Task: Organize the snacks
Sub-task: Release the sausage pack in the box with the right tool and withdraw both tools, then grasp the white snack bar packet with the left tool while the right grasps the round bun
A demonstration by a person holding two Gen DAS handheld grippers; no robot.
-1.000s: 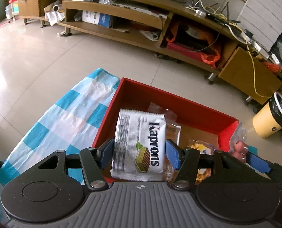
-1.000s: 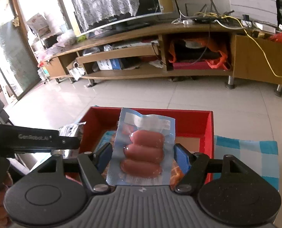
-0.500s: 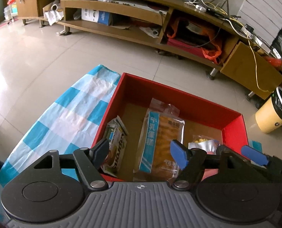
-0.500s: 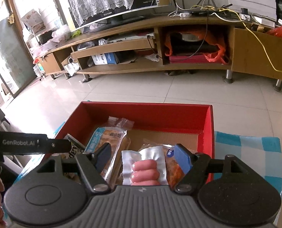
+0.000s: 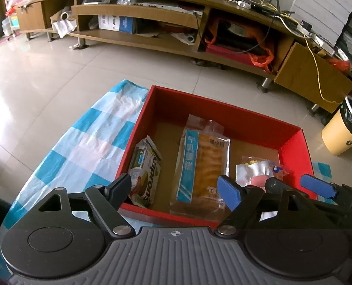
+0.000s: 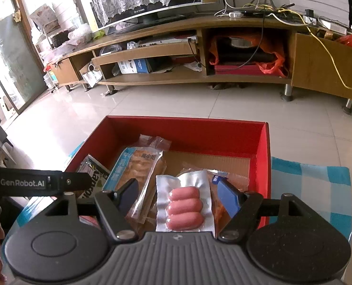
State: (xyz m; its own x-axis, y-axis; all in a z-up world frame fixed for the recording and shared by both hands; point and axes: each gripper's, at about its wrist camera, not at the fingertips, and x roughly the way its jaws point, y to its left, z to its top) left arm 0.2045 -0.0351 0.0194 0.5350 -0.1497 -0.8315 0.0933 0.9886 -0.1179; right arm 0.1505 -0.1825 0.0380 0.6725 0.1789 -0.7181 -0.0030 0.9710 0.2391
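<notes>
Left wrist view records the worktop's blue-and-white checked cloth carrying the red box, which sits with its open top facing up; inside, from largest to smallest, lie the blue-striped bread pack flat along the middle, the wafer pack tipped against the left wall, and the sausage pack towards the right, on top of an orange packet that is only partly visible.

Change noted against a second ago: the wafer pack was then clamped in the left gripper and the sausage pack in the right gripper; both packs now rest in the box; both grippers stand released, jaws wide apart and empty, poised over the near edge of the box.

Finding: two deposits appear complete; four packs are inside the box, side by side or overlapping; no further loose snack shows on the cloth in either view, though the near worktop is hidden behind the gripper bodies; whether more remains to be sorted cannot be told.
</notes>
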